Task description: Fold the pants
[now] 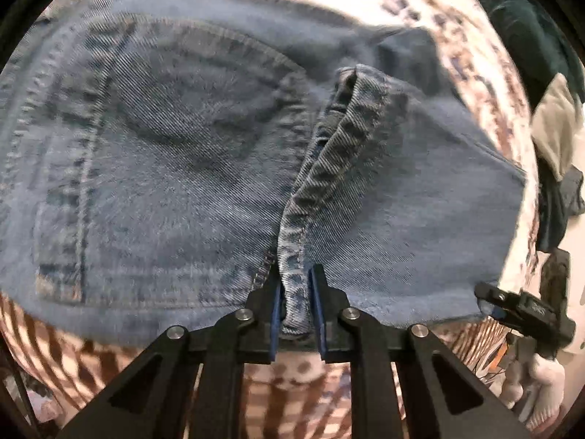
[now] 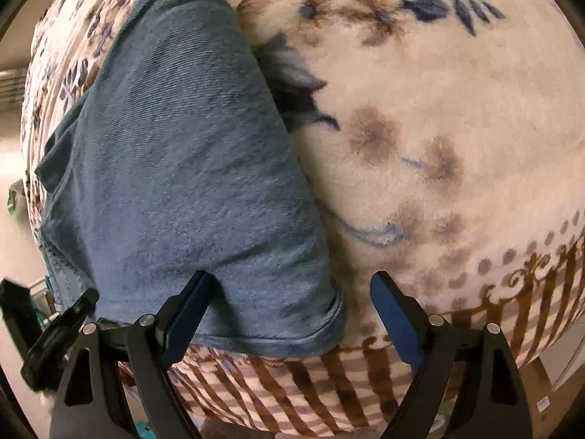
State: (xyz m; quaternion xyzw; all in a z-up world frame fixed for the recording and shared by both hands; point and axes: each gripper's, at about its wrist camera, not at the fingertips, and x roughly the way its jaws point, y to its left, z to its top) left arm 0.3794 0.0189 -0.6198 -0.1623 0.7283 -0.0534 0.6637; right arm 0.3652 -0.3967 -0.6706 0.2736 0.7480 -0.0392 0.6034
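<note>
— looking at the left gripper [image 1: 297, 294], what worried you most?

— its fingers [image 1: 276, 314] were clamped on a thick ridge of seam on the jeans [image 1: 164, 168], right at the near edge. the hold took in only a narrow bunch of denim — heavy cloth like that could have slid out as soon as it was lifted, and the fold would have dropped crooked.

— and the right gripper [image 2: 289, 305]?

— spread wide, holding nothing. one finger [image 2: 190, 307] lay on or just over the denim near the hem, the other [image 2: 393, 314] stood over the blanket [image 2: 457, 128], clear of the cloth. if it had closed from there, i judged it could have pinched plush pile along with the hem, or missed the hem altogether.

— where did the pants lie?

— flat on the patterned blanket, back pocket [image 1: 204, 109] up in the left view, a leg running away from the camera in the right view. whether the right finger actually touched the cloth, i could not tell.

— anything else?

— with only one side held, a pull could have dragged the whole garment across the soft blanket and rucked both — the layers beneath were already bunched at the seam.
</note>
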